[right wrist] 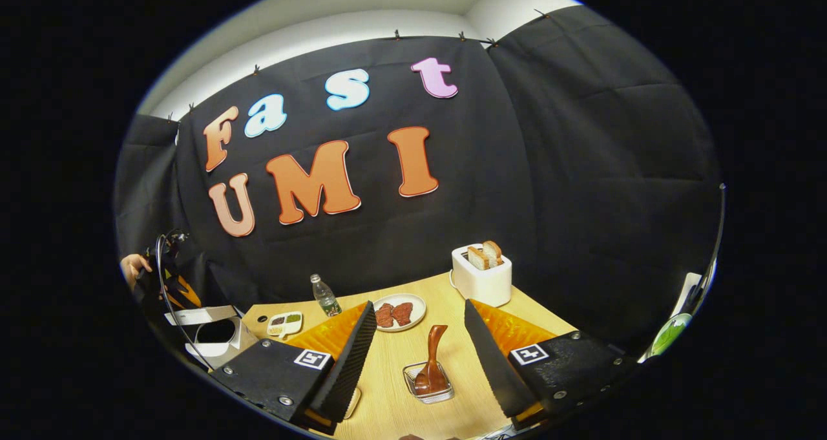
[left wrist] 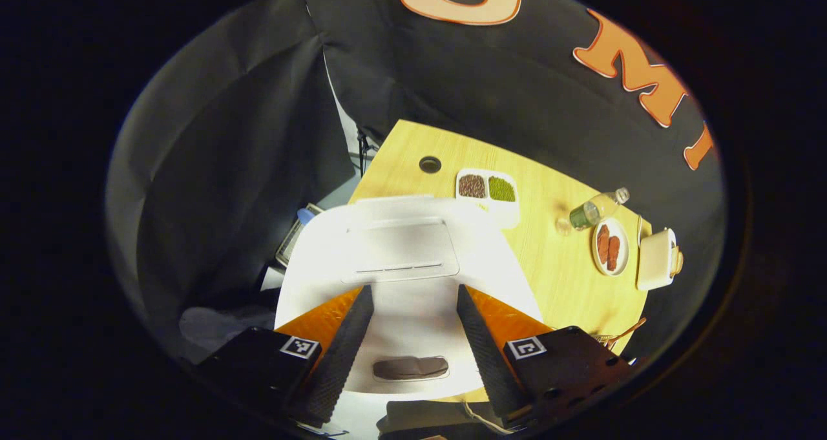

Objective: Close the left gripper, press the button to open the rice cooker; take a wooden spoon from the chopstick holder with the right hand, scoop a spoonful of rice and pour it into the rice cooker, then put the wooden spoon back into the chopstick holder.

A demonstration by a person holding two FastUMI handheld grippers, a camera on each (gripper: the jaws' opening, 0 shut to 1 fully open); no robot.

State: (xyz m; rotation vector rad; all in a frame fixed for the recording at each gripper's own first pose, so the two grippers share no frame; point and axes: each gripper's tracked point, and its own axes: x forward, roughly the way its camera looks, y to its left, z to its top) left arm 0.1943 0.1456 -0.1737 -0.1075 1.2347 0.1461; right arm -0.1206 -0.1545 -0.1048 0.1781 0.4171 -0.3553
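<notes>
The white rice cooker (left wrist: 400, 252) lies right under my left gripper (left wrist: 415, 289), which is open, its fingers spread above the cooker's top. A dark oval (left wrist: 410, 367) sits on the cooker's near part. In the right gripper view the rice cooker (right wrist: 210, 327) stands at the far left with its lid looking raised over a dark inside, and the other gripper (right wrist: 165, 278) and a hand are above it. The brown wooden spoon (right wrist: 434, 356) stands in a small clear holder (right wrist: 426, 388) on the table. My right gripper (right wrist: 418, 307) is open around it, apart from it.
On the wooden table (right wrist: 394, 375) are a divided tray of brown and green grains (left wrist: 488, 188), a water bottle (right wrist: 325, 296), a plate of reddish meat pieces (right wrist: 399, 312) and a white toaster with bread (right wrist: 481, 275). A small dish (right wrist: 352, 401) peeks from behind my right gripper's left finger.
</notes>
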